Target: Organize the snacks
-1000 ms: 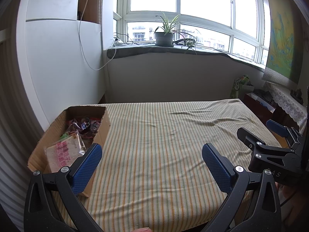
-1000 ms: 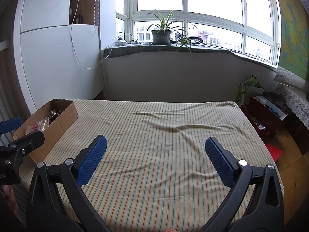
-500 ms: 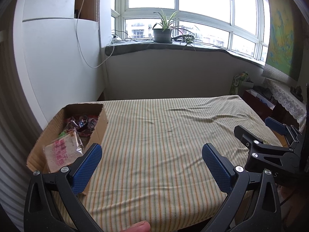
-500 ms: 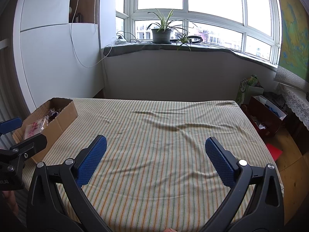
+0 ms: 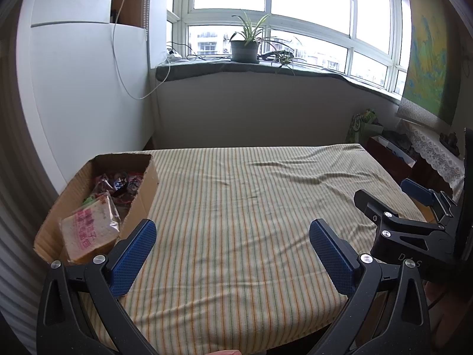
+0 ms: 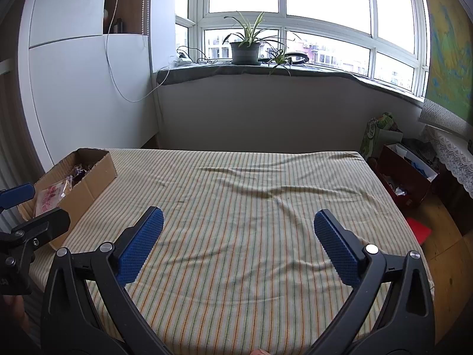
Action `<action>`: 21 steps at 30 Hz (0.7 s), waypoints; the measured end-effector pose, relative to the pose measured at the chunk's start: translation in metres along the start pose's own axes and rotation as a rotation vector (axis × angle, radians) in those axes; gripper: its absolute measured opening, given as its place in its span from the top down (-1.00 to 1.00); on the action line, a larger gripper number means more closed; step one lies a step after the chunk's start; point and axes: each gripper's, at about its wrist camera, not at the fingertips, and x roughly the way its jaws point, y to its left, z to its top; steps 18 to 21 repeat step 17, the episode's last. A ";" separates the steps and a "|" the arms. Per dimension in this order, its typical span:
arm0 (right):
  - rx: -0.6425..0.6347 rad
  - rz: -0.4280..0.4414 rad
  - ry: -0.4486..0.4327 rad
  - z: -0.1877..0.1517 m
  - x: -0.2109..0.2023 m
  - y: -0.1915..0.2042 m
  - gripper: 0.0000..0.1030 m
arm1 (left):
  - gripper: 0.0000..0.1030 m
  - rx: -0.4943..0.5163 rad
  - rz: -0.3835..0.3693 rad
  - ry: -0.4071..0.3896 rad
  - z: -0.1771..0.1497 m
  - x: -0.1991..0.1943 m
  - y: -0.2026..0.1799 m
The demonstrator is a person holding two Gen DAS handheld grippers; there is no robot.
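Observation:
A cardboard box stands at the left edge of the striped table. It holds a bagged bread slice with pink print and several dark wrapped snacks. The box also shows in the right wrist view. My left gripper is open and empty, just right of the box's near end. My right gripper is open and empty over the table's near middle. It also shows at the right edge of the left wrist view.
A white cabinet stands left of the table. A windowsill with a potted plant runs behind. A red box and bags sit on the floor to the right. A lace-covered shelf is at far right.
Both grippers have drawn back slightly from the table, so the box and table look a little farther. Both stay open and empty.

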 end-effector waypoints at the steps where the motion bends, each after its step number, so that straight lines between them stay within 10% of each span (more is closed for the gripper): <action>1: 0.000 0.000 0.000 0.000 0.000 0.000 -1.00 | -0.99 -0.001 0.000 0.002 0.000 0.000 0.000; 21: -0.005 0.003 0.008 -0.001 0.001 -0.001 -1.00 | -0.99 -0.015 0.034 0.008 -0.005 0.004 0.007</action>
